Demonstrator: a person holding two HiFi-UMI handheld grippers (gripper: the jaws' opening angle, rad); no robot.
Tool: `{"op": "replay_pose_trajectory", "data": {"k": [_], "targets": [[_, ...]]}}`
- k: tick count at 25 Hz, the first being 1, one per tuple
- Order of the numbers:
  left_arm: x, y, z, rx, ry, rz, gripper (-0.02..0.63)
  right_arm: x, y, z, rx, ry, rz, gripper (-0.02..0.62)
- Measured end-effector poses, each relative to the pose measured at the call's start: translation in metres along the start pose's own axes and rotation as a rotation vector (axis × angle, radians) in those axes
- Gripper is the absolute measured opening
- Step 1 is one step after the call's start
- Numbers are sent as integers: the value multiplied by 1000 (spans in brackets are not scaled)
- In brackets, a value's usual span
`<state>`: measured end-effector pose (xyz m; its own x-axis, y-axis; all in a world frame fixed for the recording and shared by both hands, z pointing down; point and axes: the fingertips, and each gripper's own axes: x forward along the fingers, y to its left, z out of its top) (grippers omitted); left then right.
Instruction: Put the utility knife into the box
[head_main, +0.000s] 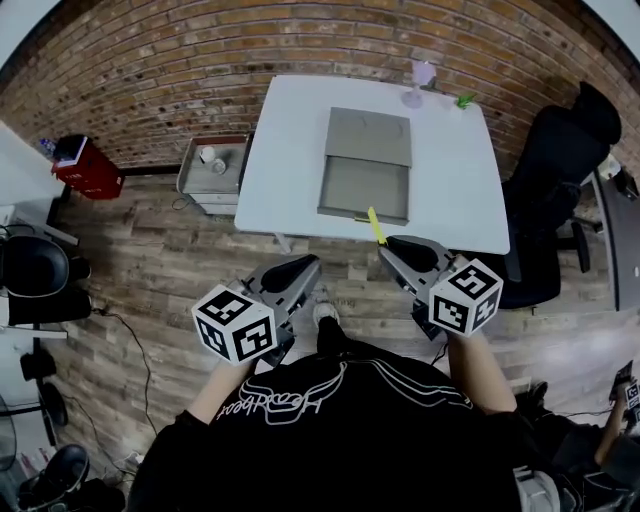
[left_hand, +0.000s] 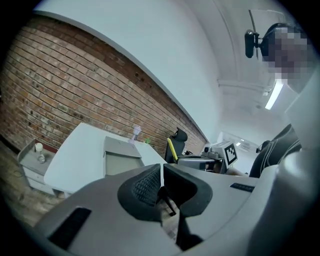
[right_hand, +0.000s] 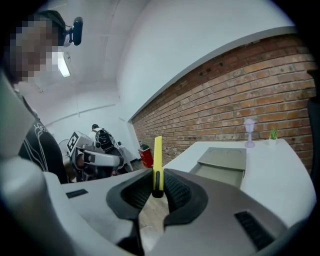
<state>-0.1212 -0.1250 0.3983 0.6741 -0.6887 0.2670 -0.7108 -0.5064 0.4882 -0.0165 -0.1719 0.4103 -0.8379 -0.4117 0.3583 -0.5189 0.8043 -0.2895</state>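
**Right gripper view.** The lower end of the utility knife (right_hand: 157, 155) is buried between the pads of the right tongs (right_hand: 158, 180), and which end carries the blade cannot be told.

**Left gripper view.** The body of the left tongs (left_hand: 162, 172) covers the near edge of the box (left_hand: 120, 160) and of the desk (left_hand: 75, 152).

**Head view.** A purple object (head_main: 420, 80) and a green object (head_main: 465, 99) at the desk's far edge are too small to identify. The knife's rear end is hidden inside the right tongs.
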Motion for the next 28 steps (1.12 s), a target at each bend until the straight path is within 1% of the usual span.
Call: {"op": "replay_pose_trajectory", "data": {"k": [6,11,16,19,24,28], "targets": [[27,50,26,-21,2,49,41,44,-54,14,-5,59,-22,67],[38,84,49,-39,-27,88,41,78,-90,14,-20,152,-33,67],[49,110,68,-58,-65,113,41,106,-118,3,-71,261,-58,67],[55,119,79,-54,-84,118,41,118,-137,-7,-93,322,-70,67],[60,134,85,-51,-84,131,41,137,-166,-31,-158,442,-102,67],[61,142,84,-61,-69,134,41,154,-174,-45,-199,524,-106,67]]}}
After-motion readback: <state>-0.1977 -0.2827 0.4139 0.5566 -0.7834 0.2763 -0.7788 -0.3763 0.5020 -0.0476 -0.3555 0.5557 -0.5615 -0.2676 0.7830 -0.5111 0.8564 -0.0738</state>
